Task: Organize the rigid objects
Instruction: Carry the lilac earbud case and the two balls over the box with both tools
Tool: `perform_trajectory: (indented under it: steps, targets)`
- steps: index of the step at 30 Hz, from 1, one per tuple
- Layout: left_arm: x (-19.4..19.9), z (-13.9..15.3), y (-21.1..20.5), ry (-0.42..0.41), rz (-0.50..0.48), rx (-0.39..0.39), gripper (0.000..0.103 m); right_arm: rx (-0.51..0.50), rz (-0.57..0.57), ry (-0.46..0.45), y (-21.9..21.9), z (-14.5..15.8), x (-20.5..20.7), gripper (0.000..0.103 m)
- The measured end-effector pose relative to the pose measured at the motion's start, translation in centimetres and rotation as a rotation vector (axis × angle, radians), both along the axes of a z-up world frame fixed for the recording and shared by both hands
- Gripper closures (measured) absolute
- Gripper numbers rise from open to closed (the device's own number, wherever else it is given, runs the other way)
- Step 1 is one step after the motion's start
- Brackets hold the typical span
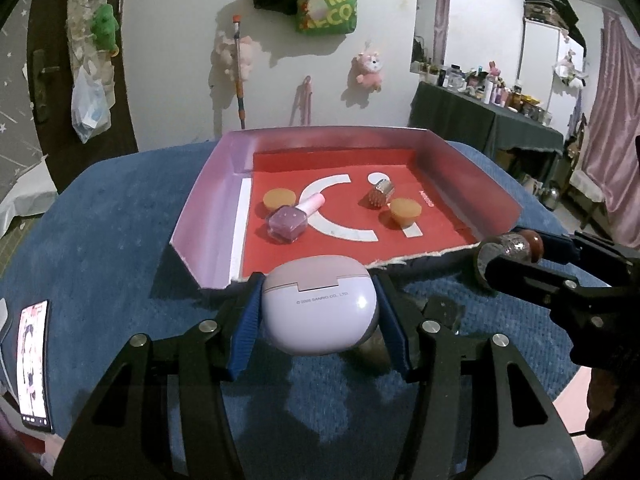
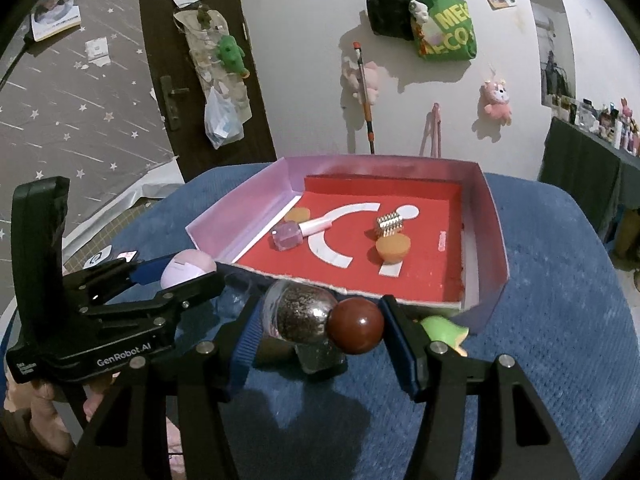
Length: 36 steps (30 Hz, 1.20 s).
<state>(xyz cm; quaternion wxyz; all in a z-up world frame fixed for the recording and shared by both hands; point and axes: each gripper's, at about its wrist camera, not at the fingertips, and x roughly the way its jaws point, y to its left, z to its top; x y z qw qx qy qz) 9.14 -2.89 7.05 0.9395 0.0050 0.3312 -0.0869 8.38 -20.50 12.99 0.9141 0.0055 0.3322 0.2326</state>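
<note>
Two loads up at once, each clear of the blue tabletop (image 1: 120,240) and just short of the tray's torn near edge. Left: left gripper (image 1: 318,316) clenched on lilac earbud case (image 1: 320,308), blue pads (image 1: 244,332) pressing its two ends, long axis crosswise between the jaws, hinge seam up, small print legible, smooth and glossy. Straight ahead and a little below: pink-walled tray (image 1: 208,200) with red floor, open side facing both hands, holding nail polish bottle (image 1: 290,220) on its side, two orange stoppers (image 1: 279,199), studded silver piece (image 1: 379,194). Right: right gripper (image 2: 320,330) grasping glitter bottle (image 2: 298,316) lying sideways, dark red ball cap (image 2: 356,330) against the right pad, bottle body against the left. Nearer the tray lip by a shade: the right. Green toy (image 2: 442,330) on the tabletop beside the tray's near right corner, not yet tidied.
</note>
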Motion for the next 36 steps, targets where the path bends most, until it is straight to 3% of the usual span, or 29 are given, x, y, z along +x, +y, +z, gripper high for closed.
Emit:
perform_trajectory:
  steps: [16, 36]
  targets:
    - [3.8, 0.5, -0.4, 0.01, -0.032, 0.002, 0.051, -0.016, 0.006, 0.014, 0.1, 0.3, 3.8, 0.042]
    - [9.3, -2.8, -0.3, 0.154, -0.042, -0.005, 0.051, -0.111, 0.002, 0.142, 1.2, -3.0, 9.9, 0.042]
